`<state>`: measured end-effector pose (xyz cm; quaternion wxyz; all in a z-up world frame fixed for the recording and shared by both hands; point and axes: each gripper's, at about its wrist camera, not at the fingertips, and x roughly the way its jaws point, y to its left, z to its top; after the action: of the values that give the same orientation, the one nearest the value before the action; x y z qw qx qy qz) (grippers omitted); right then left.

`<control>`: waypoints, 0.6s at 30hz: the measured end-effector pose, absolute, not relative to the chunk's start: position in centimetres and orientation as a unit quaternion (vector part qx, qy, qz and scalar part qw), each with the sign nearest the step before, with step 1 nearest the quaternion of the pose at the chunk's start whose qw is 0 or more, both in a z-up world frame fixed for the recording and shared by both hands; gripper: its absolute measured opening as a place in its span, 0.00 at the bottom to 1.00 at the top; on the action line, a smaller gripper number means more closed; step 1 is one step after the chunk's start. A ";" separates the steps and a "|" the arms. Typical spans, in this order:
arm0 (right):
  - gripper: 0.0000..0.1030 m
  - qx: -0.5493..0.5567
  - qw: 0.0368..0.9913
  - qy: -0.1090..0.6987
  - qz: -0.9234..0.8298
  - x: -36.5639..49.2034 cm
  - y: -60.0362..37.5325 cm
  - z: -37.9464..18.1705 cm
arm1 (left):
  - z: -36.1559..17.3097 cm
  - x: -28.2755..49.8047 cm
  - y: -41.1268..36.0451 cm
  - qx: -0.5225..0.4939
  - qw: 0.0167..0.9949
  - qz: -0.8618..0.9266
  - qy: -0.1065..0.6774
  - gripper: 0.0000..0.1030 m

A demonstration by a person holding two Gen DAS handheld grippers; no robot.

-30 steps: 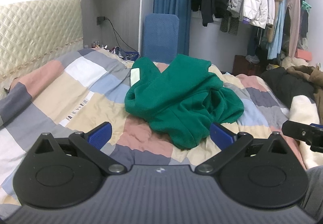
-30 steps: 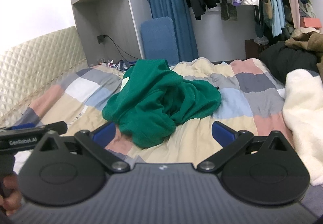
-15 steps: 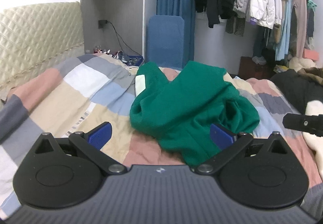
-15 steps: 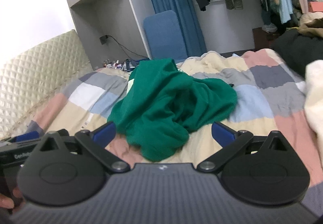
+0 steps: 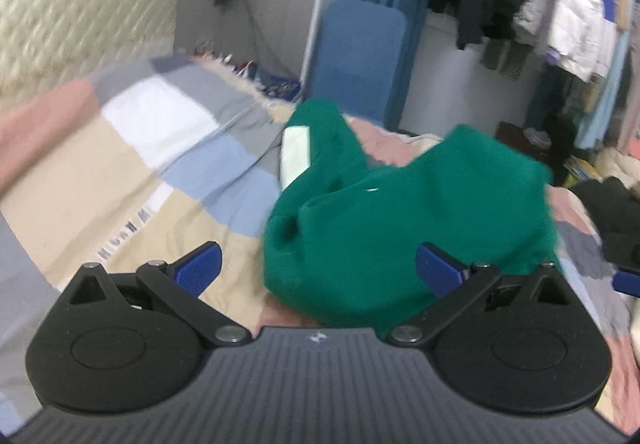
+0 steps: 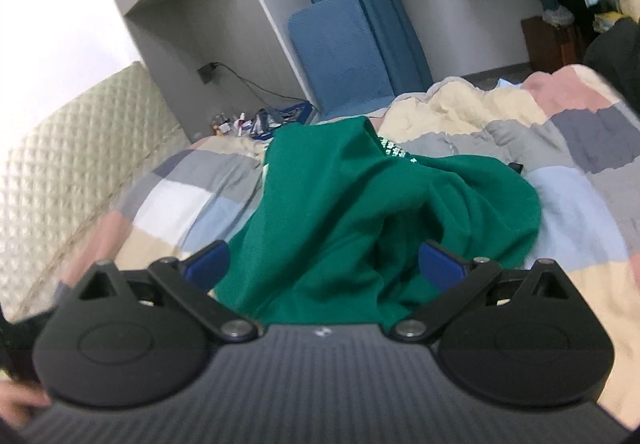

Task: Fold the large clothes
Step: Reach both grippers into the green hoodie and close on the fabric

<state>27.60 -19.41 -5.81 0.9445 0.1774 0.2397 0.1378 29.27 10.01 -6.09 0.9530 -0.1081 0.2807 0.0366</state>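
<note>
on the patchwork quilt (image 6: 568, 212) ahead of you, the green sweater (image 6: 360, 220) lies in a crumpled heap, a pale label showing at its far edge. your left claw (image 5: 318, 270) hangs spread wide just short of the heap, gripping nothing. your right claw (image 6: 324, 264) is spread wide too, its blue tips either side of the near folds, nothing pinched. left view is blurred.

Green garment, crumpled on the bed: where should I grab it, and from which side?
Probably the near hem of the green garment, coming in low from the bed's near side. There a loose fold hangs between the open jaws of the right gripper, thin enough to pinch. The middle is a bunched mound; the far end, with a pale patch, is a longer reach.
</note>
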 end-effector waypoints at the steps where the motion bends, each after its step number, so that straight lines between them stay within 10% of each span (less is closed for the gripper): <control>1: 0.99 0.181 0.944 0.240 0.138 28.3 -19.4 -6.2 | -7.0 30.3 10.6 -0.115 0.950 0.035 0.287 1.00; 18: 0.97 0.198 0.949 0.167 0.180 36.7 -20.1 -12.1 | -22.4 39.3 15.7 -0.418 0.844 -0.139 0.305 0.91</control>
<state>36.68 -20.13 -12.11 0.9489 0.1984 0.1667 0.1799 39.33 15.69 -22.43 0.8443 -0.4179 0.3054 -0.1388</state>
